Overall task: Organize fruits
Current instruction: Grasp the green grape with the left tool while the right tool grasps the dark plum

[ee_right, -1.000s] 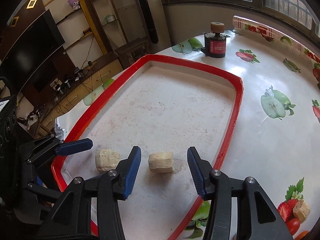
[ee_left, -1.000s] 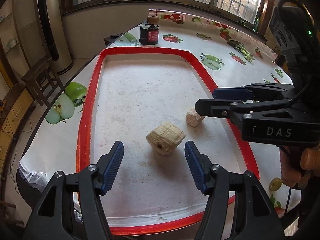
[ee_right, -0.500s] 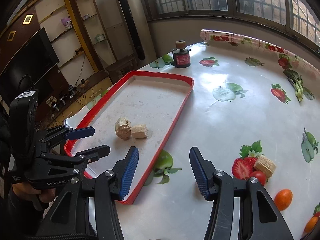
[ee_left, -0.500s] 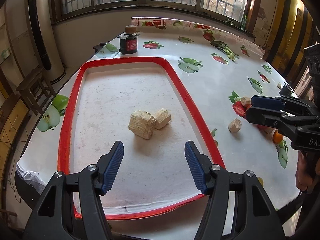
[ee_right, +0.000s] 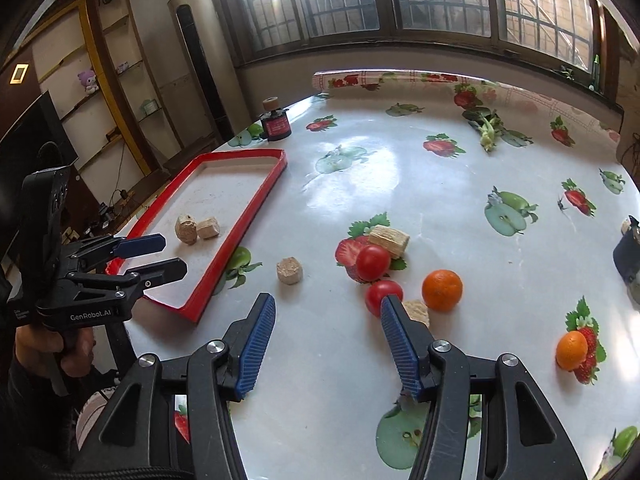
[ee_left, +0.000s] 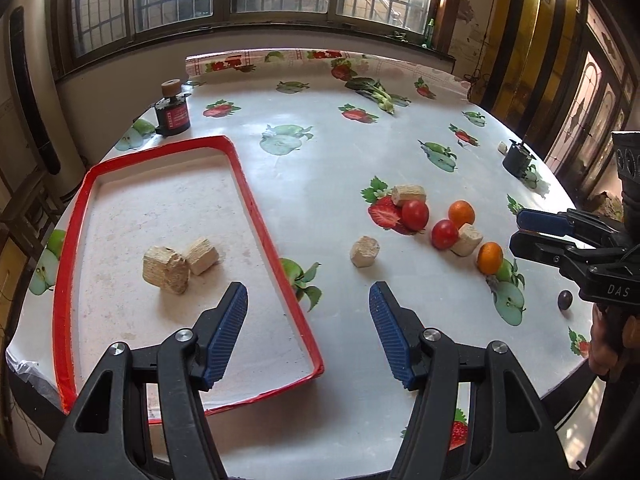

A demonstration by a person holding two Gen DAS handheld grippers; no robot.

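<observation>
Hovering above the surface (ee_left: 328,184), both grippers are empty, jaws spread wide. The left gripper (ee_left: 306,332) hangs over the near right rim of the red tray (ee_left: 256,208), where two tan corn-like chunks (ee_left: 180,264) lie touching each other. The right gripper (ee_right: 326,344) faces the loose pile out on the fruit-print cloth: a single tan chunk (ee_right: 290,270) just beside the tray, two red tomatoes (ee_right: 372,262), three oranges, one of them (ee_right: 442,290) near the tomatoes, and more tan chunks among them.

The step in hand looks like fetching the next piece. The lone chunk is the easy pick: it stands apart, so the jaws can straddle it without nudging anything. The tomatoes and oranges are round and will likely roll if clipped off-centre, so close across the widest part.

Room is ample between tray and pile. Mind the raised tray rim when carrying across, and the surface edge close beneath both grippers.
</observation>
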